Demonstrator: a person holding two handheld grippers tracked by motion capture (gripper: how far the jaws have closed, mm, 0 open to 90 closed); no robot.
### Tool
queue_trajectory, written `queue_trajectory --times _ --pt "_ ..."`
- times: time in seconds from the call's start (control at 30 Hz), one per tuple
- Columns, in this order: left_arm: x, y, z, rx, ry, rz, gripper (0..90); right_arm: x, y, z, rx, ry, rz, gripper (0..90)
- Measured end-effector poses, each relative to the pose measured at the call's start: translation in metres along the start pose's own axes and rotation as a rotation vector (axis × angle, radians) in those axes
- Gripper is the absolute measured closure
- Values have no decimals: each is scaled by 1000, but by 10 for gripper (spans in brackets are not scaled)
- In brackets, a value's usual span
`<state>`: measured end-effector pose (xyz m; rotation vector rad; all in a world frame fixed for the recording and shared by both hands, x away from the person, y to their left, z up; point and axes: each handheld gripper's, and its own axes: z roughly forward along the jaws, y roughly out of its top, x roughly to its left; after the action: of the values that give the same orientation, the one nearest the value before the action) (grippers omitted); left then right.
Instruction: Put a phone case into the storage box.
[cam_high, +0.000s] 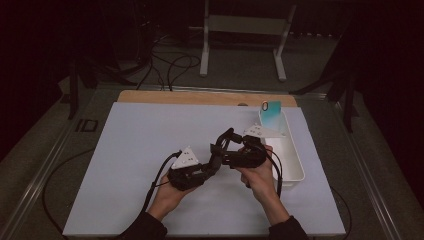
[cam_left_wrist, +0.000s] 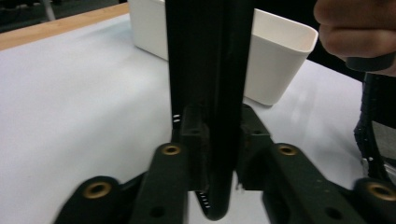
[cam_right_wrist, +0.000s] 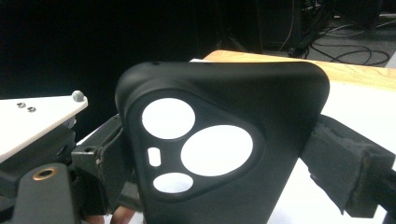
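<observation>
A black phone case (cam_high: 223, 139) with camera cut-outs is held between both grippers above the white mat (cam_high: 135, 165). My left gripper (cam_high: 214, 161) comes up from the lower left and is shut on the case's lower end. In the left gripper view the case (cam_left_wrist: 210, 70) stands edge-on between the jaws of that gripper (cam_left_wrist: 212, 140). My right gripper (cam_high: 231, 151) reaches in from the right. In the right gripper view the case's back (cam_right_wrist: 243, 107) faces the camera, and that gripper (cam_right_wrist: 219, 161) presses a padded finger (cam_right_wrist: 345, 168) against each side edge.
A white bin (cam_high: 295, 160) stands at the mat's right side, close behind the right hand, also seen as the bin (cam_left_wrist: 280, 60). A teal card (cam_high: 271, 111) leans at its far end. Cables trail from both grippers toward the front edge. A wooden strip (cam_high: 200, 97) borders the far side.
</observation>
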<state>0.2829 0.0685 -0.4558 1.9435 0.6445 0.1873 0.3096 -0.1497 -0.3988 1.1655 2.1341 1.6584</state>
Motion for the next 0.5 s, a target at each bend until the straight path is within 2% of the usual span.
queue_trajectory --times 0.1,0.17,0.33,0.37,0.4,0.43,0.5 --pt "1 0 -2 5 14 0 662 1 1 -1 -4 -4 -4 144" --pt "2 1 -4 20 9 -4 595 0 1 -1 -5 -6 -9 144" --pt "2 -1 -10 38 100 13 412 0 2 -3 -10 -15 -10 144" --pt "2 -1 -10 38 100 13 382 0 2 -3 -10 -15 -10 144" --pt "2 -2 -13 35 133 16 382 0 2 -3 -11 -17 -12 144" --pt "3 -3 -14 34 148 13 300 0 3 -3 -10 -18 -14 144" --pt "4 -5 -18 28 180 10 230 0 3 -3 -11 -20 -18 144"
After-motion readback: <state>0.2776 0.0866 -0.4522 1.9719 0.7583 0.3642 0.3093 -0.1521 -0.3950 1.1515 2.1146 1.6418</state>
